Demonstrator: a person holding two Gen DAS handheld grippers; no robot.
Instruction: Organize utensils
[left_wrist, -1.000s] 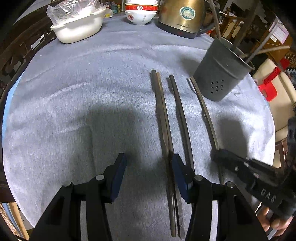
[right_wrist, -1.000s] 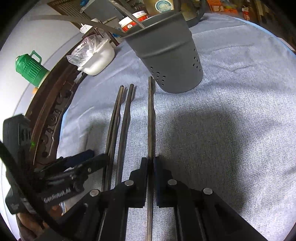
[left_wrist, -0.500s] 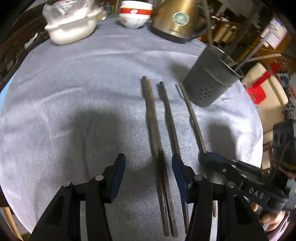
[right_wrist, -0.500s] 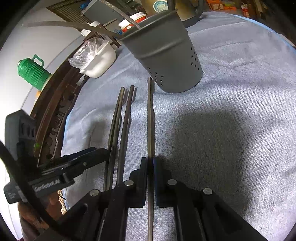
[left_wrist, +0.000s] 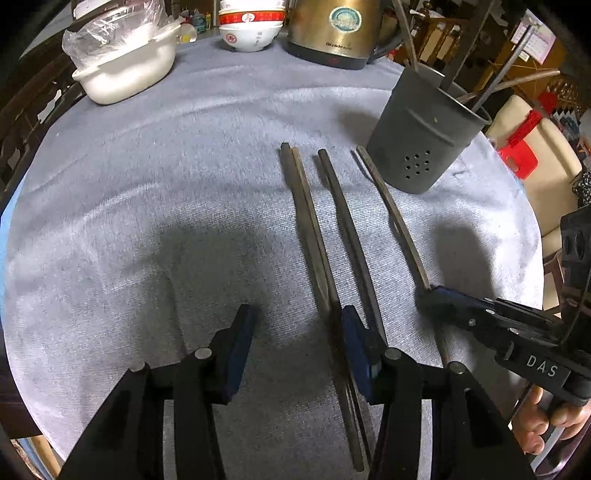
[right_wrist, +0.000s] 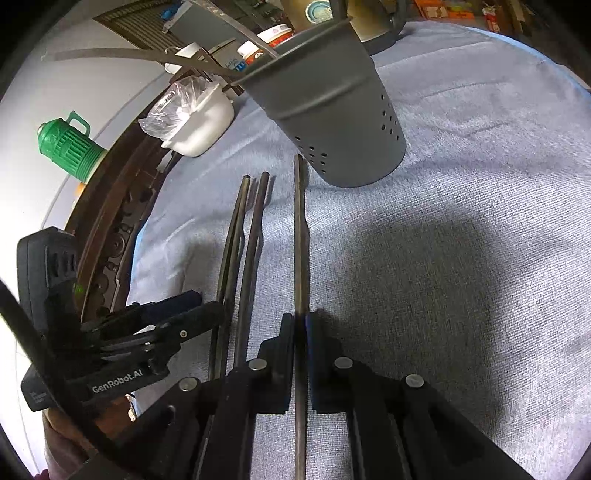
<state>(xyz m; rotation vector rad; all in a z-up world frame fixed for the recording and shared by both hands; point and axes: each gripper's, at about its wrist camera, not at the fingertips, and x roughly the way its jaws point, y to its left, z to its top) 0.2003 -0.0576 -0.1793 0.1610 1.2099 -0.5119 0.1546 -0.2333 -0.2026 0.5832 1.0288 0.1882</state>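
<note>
Right wrist view: right claw (right_wrist: 300, 334) clamps a chopstick (right_wrist: 300, 236), near end hidden; left claw (left_wrist: 295, 347) half-open, empty.

The left tool (left_wrist: 293, 347) hangs over the grey-clothed surface (left_wrist: 147, 206), its jaws apart and just easing narrower, nothing pressed between them. A pair of dark chopsticks (left_wrist: 314, 236) runs ahead from its right-hand finger (left_wrist: 356, 350). Further right lie two single chopsticks; the right tool (left_wrist: 430, 299) grips the outermost one (left_wrist: 391, 214), which ends beside a grey perforated holder (left_wrist: 424, 136).
</note>
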